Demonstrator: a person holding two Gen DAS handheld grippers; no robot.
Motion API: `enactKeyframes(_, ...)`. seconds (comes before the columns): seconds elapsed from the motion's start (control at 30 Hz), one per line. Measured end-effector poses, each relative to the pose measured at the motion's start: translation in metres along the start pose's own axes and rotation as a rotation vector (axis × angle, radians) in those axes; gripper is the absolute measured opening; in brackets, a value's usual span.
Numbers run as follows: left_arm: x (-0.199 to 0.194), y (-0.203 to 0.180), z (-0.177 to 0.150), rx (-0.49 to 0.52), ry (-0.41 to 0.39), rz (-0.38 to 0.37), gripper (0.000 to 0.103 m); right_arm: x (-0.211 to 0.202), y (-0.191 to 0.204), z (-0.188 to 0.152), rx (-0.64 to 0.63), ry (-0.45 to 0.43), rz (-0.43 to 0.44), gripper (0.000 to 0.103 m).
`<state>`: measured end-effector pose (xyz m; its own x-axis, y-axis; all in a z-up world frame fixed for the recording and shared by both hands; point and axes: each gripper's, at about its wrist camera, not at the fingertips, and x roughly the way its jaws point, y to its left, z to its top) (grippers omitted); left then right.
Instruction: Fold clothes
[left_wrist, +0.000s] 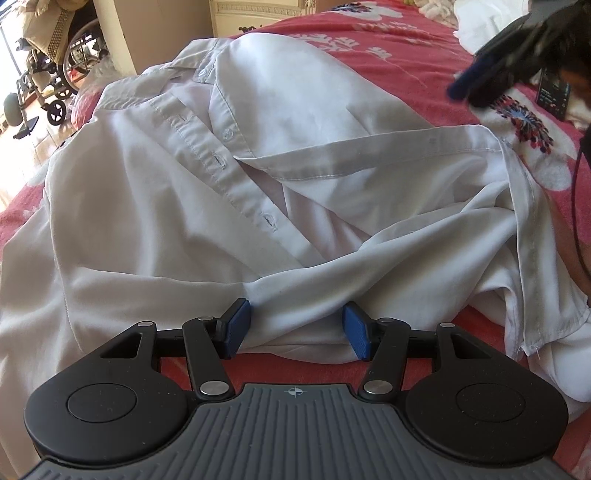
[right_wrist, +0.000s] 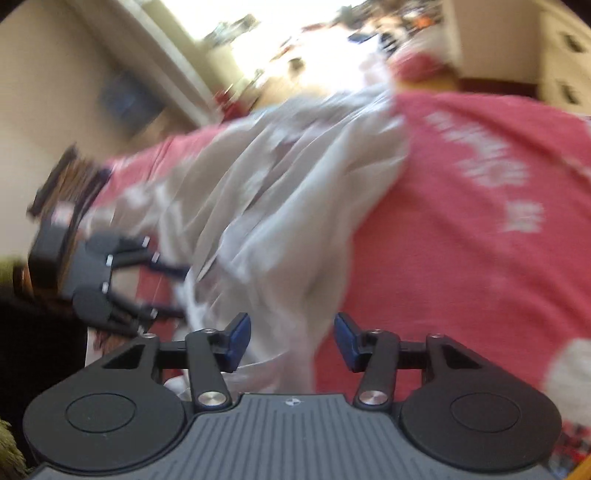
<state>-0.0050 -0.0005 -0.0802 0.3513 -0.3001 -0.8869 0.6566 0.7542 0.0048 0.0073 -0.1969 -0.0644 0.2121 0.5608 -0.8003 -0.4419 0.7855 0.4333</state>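
Left wrist, white shirt (left_wrist: 207, 177) on bedspread (left_wrist: 424, 48)

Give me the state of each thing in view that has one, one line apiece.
White button-up cotton shirt: unbuttoned, crumpled, spread on the bed, not yet folded.
Red floral bedspread: laid out under the shirt.
Left gripper: jaws open, shirt hem lying between them.
Right gripper: jaws open, above the shirt; view blurred.
Folding wheelchair: standing by the wall.

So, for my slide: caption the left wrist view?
Open left gripper straddling the hem of a rumpled white shirt on a red bedspread.
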Motion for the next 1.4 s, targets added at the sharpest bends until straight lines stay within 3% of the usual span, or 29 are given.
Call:
enactKeyframes(0.03, 0.000, 0.000, -0.001, 0.001, -0.002, 0.000, 0.056, 0.011, 0.004, 0.000, -0.020, 0.035, 0.001, 0.048)
enactKeyframes(0.07, 0.000, 0.000, -0.001, 0.002, -0.003, 0.000, 0.056, 0.021, 0.008, -0.001, -0.048, 0.070, -0.006, 0.022)
enactKeyframes(0.1, 0.000, 0.001, -0.001, 0.002, -0.005, -0.002, 0.056, 0.024, 0.013, -0.003, -0.091, 0.080, -0.026, 0.004)
enactKeyframes(0.13, 0.000, 0.001, -0.002, 0.002, -0.006, -0.004, 0.056, 0.023, 0.019, -0.007, -0.142, 0.075, -0.053, 0.001)
enactKeyframes(0.23, -0.001, 0.003, -0.003, 0.000, -0.013, -0.013, 0.056, -0.004, 0.014, -0.014, -0.112, -0.006, -0.100, 0.001)
enactKeyframes(0.53, -0.001, 0.005, -0.006, 0.001, -0.030, -0.018, 0.056, -0.107, -0.061, -0.041, 0.238, -0.247, -0.399, 0.000)
enactKeyframes(0.67, 0.000, 0.006, -0.004, 0.002, -0.029, -0.021, 0.056, -0.132, -0.101, -0.060, 0.383, -0.314, -0.517, 0.001)
enactKeyframes(0.8, 0.000, 0.007, -0.004, 0.002, -0.026, -0.025, 0.056, -0.124, -0.142, -0.076, 0.489, -0.281, -0.648, 0.001)
enactKeyframes(0.9, 0.000, 0.008, -0.004, 0.002, -0.023, -0.026, 0.056, -0.121, -0.165, -0.086, 0.605, -0.256, -0.710, 0.006)
enactKeyframes(1.0, -0.001, 0.009, -0.003, -0.003, -0.021, -0.031, 0.056, -0.136, -0.165, -0.095, 0.680, -0.345, -0.769, 0.031)
enactKeyframes(1.07, -0.002, 0.010, -0.003, -0.013, -0.019, -0.036, 0.056, -0.150, -0.149, -0.093, 0.631, -0.426, -0.833, 0.049)
enactKeyframes(1.17, -0.007, 0.013, -0.004, -0.026, -0.011, -0.040, 0.056, -0.166, -0.122, -0.083, 0.514, -0.531, -0.905, 0.059)
enactKeyframes(1.23, -0.010, 0.015, -0.004, -0.034, -0.006, -0.041, 0.056, -0.174, -0.113, -0.075, 0.456, -0.582, -0.890, 0.067)
enactKeyframes(1.27, -0.012, 0.016, -0.005, -0.040, -0.003, -0.042, 0.056, -0.178, -0.110, -0.071, 0.429, -0.607, -0.877, 0.079)
enactKeyframes(1.3, -0.014, 0.018, -0.006, -0.046, -0.001, -0.043, 0.056, -0.178, -0.113, -0.067, 0.411, -0.591, -0.817, 0.089)
enactKeyframes(1.33, -0.016, 0.019, -0.007, -0.052, 0.001, -0.044, 0.056, -0.170, -0.121, -0.061, 0.400, -0.510, -0.751, 0.100)
enactKeyframes(1.37, -0.018, 0.021, -0.008, -0.061, 0.003, -0.045, 0.056, -0.160, -0.129, -0.056, 0.389, -0.405, -0.694, 0.100)
enactKeyframes(1.4, -0.020, 0.023, -0.009, -0.072, 0.003, -0.048, 0.056, -0.145, -0.135, -0.050, 0.362, -0.274, -0.689, 0.099)
